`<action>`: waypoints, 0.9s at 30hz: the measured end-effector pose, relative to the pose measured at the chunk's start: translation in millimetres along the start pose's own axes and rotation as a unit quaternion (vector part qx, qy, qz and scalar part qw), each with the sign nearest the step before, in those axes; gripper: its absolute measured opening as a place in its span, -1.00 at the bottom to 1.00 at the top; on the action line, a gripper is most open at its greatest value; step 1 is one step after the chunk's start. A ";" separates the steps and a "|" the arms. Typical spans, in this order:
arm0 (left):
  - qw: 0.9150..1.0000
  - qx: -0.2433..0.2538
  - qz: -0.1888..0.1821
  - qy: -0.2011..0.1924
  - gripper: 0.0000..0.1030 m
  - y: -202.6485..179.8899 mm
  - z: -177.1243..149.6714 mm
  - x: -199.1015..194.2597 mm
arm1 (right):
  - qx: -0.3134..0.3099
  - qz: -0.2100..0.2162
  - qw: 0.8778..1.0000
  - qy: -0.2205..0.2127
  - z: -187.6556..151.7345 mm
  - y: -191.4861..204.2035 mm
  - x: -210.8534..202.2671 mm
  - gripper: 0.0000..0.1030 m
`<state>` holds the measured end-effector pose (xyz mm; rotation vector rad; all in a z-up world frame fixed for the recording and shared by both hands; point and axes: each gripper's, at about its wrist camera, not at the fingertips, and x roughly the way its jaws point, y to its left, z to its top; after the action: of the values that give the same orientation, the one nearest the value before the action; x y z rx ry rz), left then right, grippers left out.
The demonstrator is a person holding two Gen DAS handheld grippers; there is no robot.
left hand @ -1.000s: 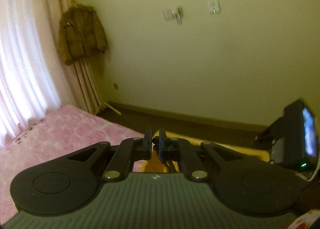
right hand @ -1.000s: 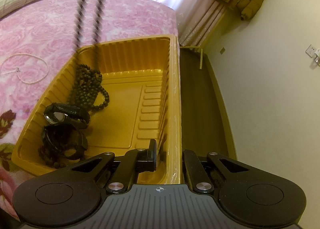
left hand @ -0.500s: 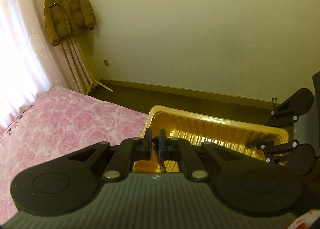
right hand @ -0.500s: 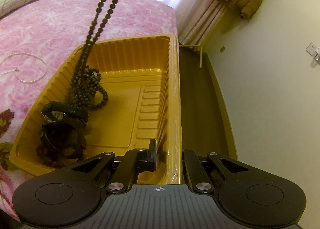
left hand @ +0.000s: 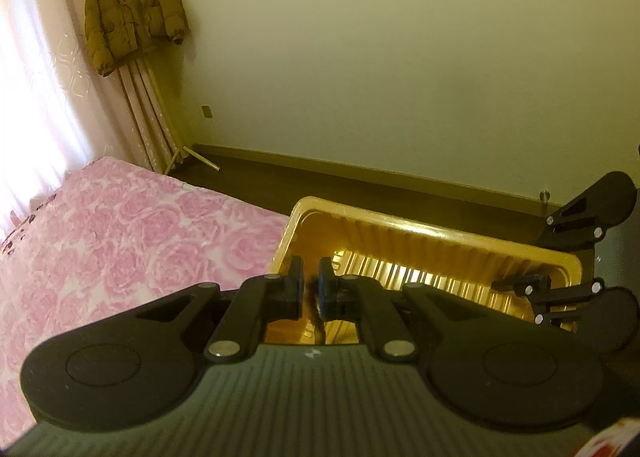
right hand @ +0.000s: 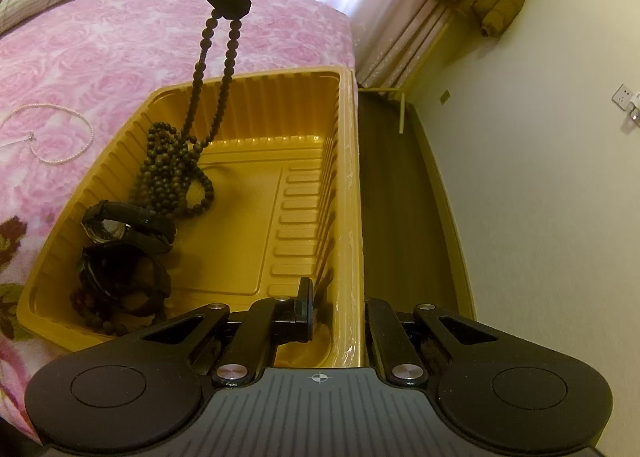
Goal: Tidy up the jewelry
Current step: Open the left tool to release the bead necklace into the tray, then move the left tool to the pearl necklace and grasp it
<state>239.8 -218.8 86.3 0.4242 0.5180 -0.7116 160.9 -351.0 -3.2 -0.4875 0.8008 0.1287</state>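
A yellow ribbed tray lies on the bed. My right gripper is shut on its near right wall, one finger inside and one outside; it also shows at the tray's far end as the right gripper. Over the tray's left side, my left gripper still has the dark bead necklace hanging from its tips while its jaws are opening. The strand's lower part is piled on the tray floor. In its own view the left gripper shows a narrow gap. Two black watches lie in the tray's near left corner.
A thin pearl necklace lies on the pink floral bedspread left of the tray. A dark floor strip runs between the bed and the wall. A brown jacket hangs by the curtain.
My left gripper has come down toward the tray with the necklace, and more beads have piled on the tray floor. The right gripper has kept still on the tray wall.
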 end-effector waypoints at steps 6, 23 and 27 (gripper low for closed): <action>1.000 -0.007 0.010 -0.003 -0.61 7.0 -5.3 -10.6 | 0.000 -0.001 1.000 0.000 0.9 0.0 -0.4 -0.86; 0.986 -0.124 0.107 0.028 -0.48 70.0 -112.3 -85.0 | -0.003 -0.001 1.000 0.001 1.5 -0.2 -1.6 -0.86; 0.980 -0.157 0.122 0.034 -0.46 75.7 -137.9 -99.4 | -0.007 -0.003 1.000 0.002 2.0 2.0 -2.8 -0.86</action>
<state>187.8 -44.1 48.8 0.2113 0.6186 -0.3713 159.6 -348.1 -0.8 -0.5024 0.8030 0.1284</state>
